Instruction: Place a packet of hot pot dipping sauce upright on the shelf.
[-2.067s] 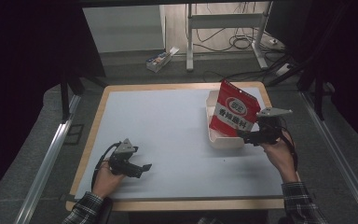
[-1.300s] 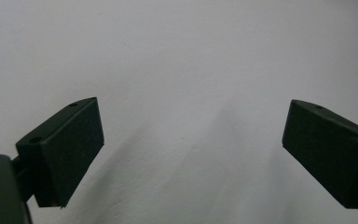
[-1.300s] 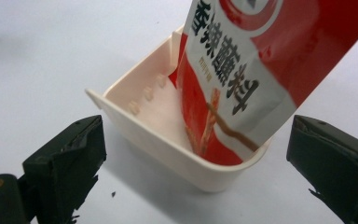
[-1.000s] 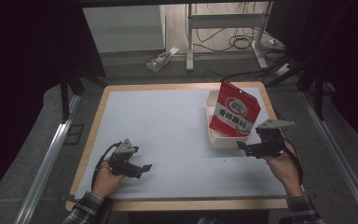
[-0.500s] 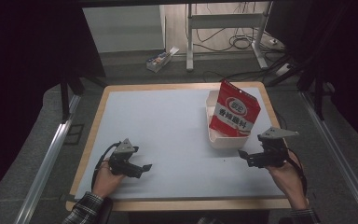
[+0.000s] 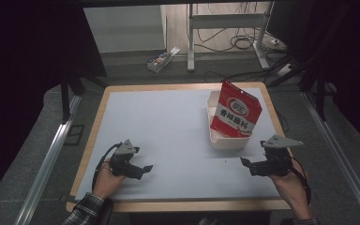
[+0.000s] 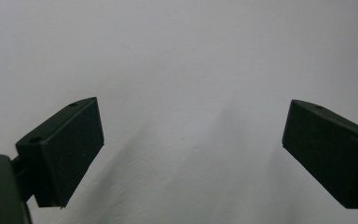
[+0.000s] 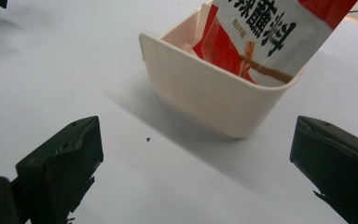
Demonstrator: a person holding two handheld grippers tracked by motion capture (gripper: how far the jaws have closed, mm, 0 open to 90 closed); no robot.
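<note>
A red seasoning pouch [image 6: 236,111] stands upright in a cream plastic tub [image 6: 225,139] on the grey bench [image 6: 168,126], its top leaning past the tub's rim. The right gripper [image 6: 251,167] hovers low over the bench with jaws spread wide and empty; the tub sits just ahead of them, between the two jaws' lines and apart from both. The left gripper [image 6: 143,168] rests well away, jaws equally wide, holding nothing, with bare bench ahead. If the pouch is now placed, the step looks like a clean retreat: it would be best done by drawing the right jaws straight back and level, clear of the tub's near wall, so the pouch is not tipped.
</note>
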